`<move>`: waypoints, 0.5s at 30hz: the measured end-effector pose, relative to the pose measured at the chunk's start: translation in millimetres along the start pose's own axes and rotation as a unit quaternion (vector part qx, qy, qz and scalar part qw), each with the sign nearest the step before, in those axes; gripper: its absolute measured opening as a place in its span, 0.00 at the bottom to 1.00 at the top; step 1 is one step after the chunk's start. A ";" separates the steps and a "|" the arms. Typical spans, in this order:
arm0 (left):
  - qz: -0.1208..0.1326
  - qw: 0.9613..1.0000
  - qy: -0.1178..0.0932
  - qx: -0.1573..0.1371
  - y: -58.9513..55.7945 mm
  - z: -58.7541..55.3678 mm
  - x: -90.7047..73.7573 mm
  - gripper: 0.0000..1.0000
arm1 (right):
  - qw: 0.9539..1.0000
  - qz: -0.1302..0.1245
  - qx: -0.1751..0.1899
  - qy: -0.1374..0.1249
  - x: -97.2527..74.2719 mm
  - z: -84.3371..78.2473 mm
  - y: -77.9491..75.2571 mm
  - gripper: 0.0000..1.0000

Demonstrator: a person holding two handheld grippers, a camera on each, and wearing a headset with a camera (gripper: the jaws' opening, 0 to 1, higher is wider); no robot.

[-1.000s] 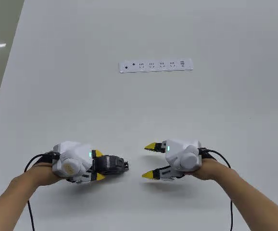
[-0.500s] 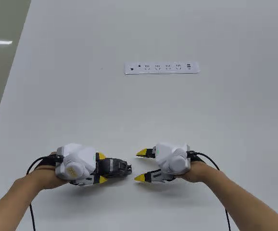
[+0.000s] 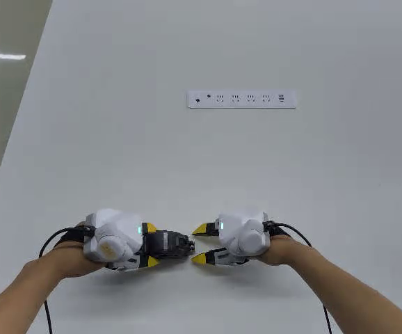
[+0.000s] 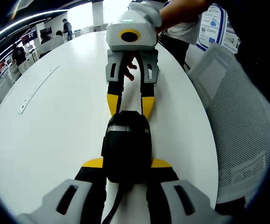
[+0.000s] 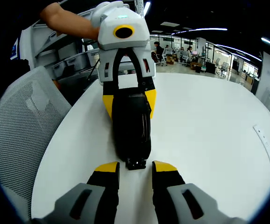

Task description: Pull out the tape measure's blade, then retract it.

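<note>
I have the left gripper (image 3: 149,244) clamped across the dark case of the tape measure (image 3: 167,244). The case lies on the white table (image 3: 187,160) close in front of me, well short of the power strip (image 3: 241,99) further back. Its mouth points at the right gripper (image 3: 199,244), whose 2 jaws stand apart, 1 on each side of the case's nose. In the right gripper view the small hook tab (image 5: 135,164) at the end of the blade sits in the gap between the yellow tips, and nothing is pinching it yet. I judge the step in hand to be taking that tab, with the blade not yet drawn at all. To do it well, I would centre the tab in the gap and close only on the tab, not on the case. If the tips land on the case's nose, they will grab plastic and the blade will stay in. The tab is thin and probably slick, so it needs a firm, square pinch. Then I would draw straight back along the blade's line, low over the table, with the left clamp firm so the case cannot twist. For the return I would guide the blade in slowly, since I expect the spring to snap it.
</note>
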State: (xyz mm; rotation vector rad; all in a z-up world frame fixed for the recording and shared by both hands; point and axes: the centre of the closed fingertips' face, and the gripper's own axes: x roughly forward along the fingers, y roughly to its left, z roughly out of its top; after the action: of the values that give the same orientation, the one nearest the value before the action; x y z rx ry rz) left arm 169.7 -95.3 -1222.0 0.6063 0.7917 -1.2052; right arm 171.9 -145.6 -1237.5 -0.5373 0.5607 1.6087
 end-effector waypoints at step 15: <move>-0.003 1.000 -0.006 0.002 0.5 0.6 0.9 0.28 | 1.000 0.002 -0.007 0.006 4.4 -3.5 -2.9 0.18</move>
State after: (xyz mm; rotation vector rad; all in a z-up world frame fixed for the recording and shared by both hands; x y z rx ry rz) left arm 170.5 -96.1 -1222.4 0.5993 0.7811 -1.2151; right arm 174.4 -144.2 -1243.1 -0.5570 0.5604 1.6154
